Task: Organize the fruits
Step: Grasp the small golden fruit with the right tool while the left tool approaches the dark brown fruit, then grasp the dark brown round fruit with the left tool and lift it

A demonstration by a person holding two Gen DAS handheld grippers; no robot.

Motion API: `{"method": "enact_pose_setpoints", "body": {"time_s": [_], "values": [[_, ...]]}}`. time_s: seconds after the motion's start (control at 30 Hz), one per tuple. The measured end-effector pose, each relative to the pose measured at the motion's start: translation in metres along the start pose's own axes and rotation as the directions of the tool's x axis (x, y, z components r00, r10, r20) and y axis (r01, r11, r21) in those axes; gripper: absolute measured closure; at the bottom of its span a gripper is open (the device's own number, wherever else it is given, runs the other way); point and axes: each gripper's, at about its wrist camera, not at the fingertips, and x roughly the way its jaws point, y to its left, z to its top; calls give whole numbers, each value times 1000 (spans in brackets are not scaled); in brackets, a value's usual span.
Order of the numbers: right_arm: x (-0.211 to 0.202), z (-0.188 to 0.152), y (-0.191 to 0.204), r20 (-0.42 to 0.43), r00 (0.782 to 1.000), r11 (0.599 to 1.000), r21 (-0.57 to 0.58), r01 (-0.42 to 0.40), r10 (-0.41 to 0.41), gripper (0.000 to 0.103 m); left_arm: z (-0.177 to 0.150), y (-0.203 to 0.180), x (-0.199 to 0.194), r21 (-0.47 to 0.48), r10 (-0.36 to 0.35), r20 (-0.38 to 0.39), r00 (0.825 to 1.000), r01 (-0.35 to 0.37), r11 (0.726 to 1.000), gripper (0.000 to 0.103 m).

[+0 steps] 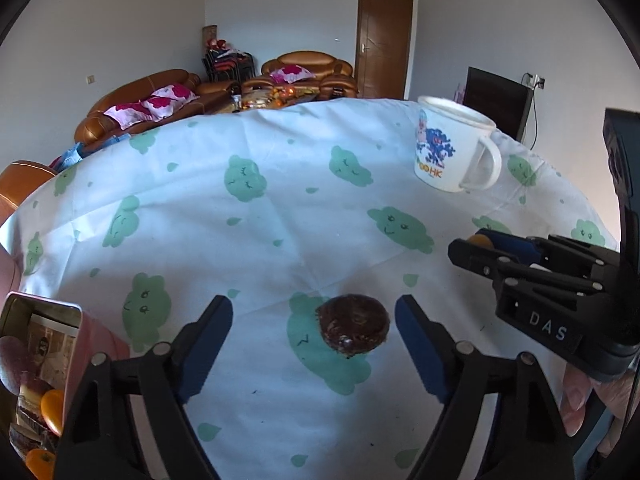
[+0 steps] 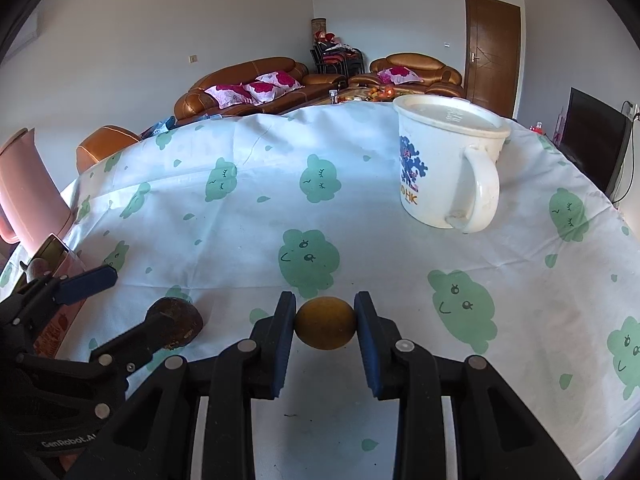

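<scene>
Clamped between the right gripper [image 2: 325, 330] pads, a small yellow-brown fruit [image 2: 325, 328] is held above the tablecloth [image 2: 240, 216]. A dark brown fruit [image 1: 354, 326] sits untouched between the left gripper's [image 1: 314, 330] open jaws. Several fruits [image 1: 52, 404] are already stowed in the pink tin [image 1: 80, 320]; both others remain.

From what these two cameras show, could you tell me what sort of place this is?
Most likely a home living room: brown leather sofas with floral cushions stand behind a table under a cloud-print cloth, a wooden door is in the back wall, and a white mug sits on the cloth.
</scene>
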Motion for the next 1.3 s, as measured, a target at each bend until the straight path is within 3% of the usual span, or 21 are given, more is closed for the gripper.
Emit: {"method": "enact_pose_setpoints", "body": {"time_s": [0.1, 0.47, 1.3], "values": [[1, 0, 0, 0, 1000, 1000, 2, 3, -3, 71, 0, -3, 2, 18, -13, -11, 1000, 13, 1000, 19], [4, 0, 0, -13, 1000, 1000, -4, -19, 19, 71, 1, -6, 21, 16, -84, -109, 991, 87, 996, 61], [-10, 0, 2, 52, 996, 997, -23, -72, 73, 71, 0, 12, -4, -68, -46, 28, 999, 48, 997, 62]]}}
